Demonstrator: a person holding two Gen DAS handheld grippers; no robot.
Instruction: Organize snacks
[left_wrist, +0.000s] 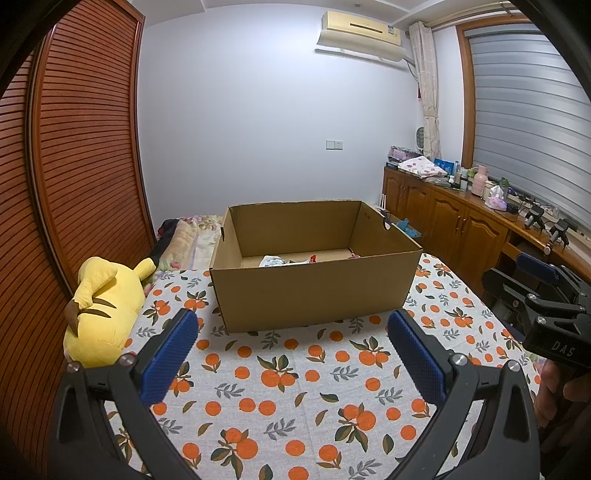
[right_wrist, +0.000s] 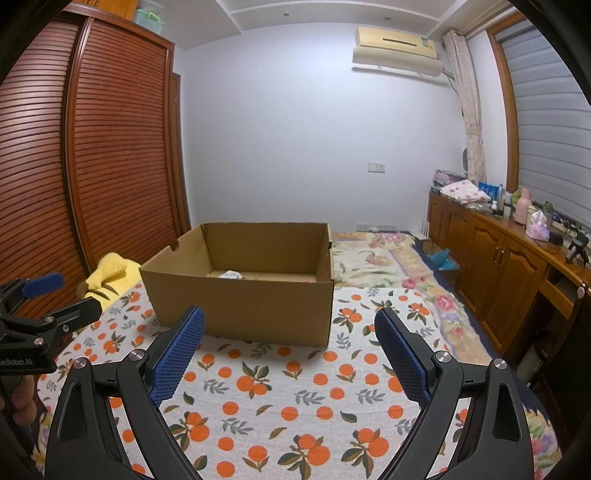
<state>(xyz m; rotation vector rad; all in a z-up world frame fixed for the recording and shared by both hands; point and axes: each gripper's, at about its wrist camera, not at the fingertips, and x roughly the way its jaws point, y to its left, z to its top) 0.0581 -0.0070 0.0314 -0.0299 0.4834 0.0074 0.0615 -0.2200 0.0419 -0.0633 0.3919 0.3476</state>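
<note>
A bed under an orange-print cloth (left_wrist: 295, 387) fills the lower part of both views; its edges are cut off by the dark rim of each lens. A louvred wardrobe (left_wrist: 74, 147) stands far to the left of both tongs, its top out of frame in the left view.

Straight ahead of the left tongs (left_wrist: 291, 354) sits an open cardboard box (left_wrist: 314, 291) on the cloth. The same box (right_wrist: 240, 306) lies ahead and a little left of the right tongs (right_wrist: 290, 354). Its near wall hides most of the floor inside.

The left tongs are spread wide with nothing between the blue pads (left_wrist: 170, 354). The right tongs are likewise spread wide and bare, pads (right_wrist: 181, 358) apart. Each pair shows in the other's view, at the frame edge and only in part: the right tongs' body at the right edge of the left view, the left tongs' body at the left edge of the right view.

A yellow plush toy (left_wrist: 99, 310) lies left of the left tongs, beside the box's left corner, its face turned away. In the right view only a slice of it shows behind the box.

The snacks (left_wrist: 284, 260) are inside the box, against the far wall: a pale wrapper and a bit of red peek above the near wall. Their kind and number cannot be made out. From the right tongs only one pale packet (right_wrist: 232, 275) shows.
</note>
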